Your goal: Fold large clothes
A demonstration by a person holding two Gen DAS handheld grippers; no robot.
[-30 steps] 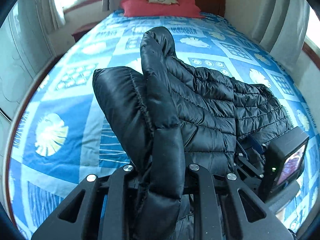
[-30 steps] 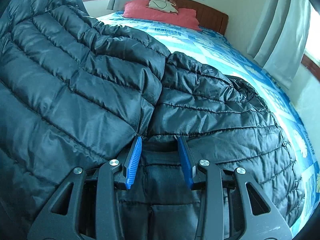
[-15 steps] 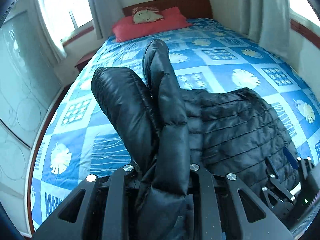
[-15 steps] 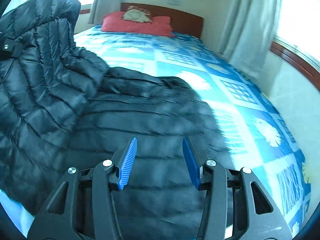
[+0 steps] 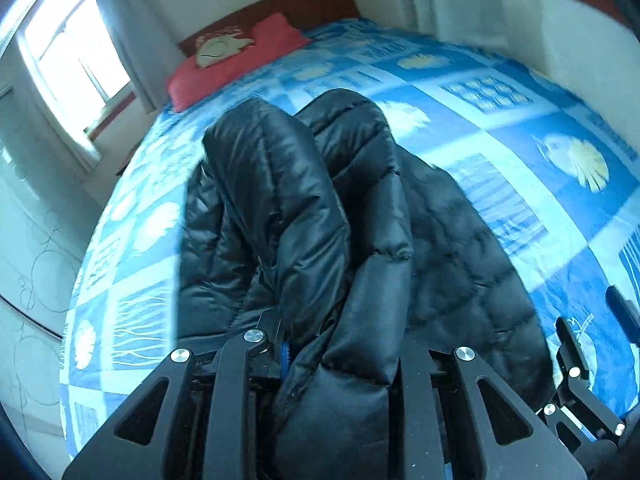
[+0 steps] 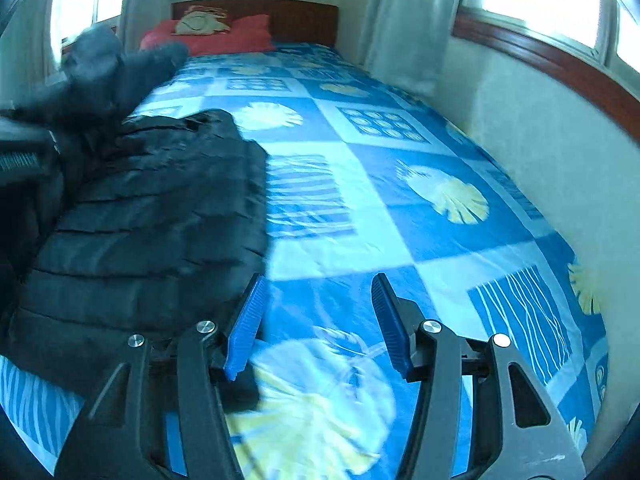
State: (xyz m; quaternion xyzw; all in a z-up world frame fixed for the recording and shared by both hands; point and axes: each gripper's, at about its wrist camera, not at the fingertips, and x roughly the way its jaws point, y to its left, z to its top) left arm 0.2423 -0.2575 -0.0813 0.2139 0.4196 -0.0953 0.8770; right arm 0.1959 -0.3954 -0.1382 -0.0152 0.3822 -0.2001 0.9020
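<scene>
A black quilted puffer jacket (image 5: 460, 248) lies on the blue patterned bed cover (image 5: 520, 168). My left gripper (image 5: 340, 338) is shut on a thick bunched part of it, which stands up in front of the camera and hides the fingertips. In the right wrist view the jacket (image 6: 152, 220) lies at the left, its lifted part (image 6: 104, 76) raised at the far left. My right gripper (image 6: 318, 284) hangs over bare bed cover (image 6: 400, 220) just right of the jacket's edge. Its jaws are opening, with nothing between the blue pads (image 6: 246, 328).
A red pillow (image 6: 224, 36) with a small cushion lies against the wooden headboard (image 6: 280, 20) at the far end. A white wall (image 6: 540, 140) and a window sill run along the bed's right side. Curtains and a window stand at the left (image 5: 76, 64).
My right gripper has let go of the jacket, moved right off it over the bed cover, and spread its jaws wider. The left gripper has swung and rolled, still gripping the bunched jacket.
</scene>
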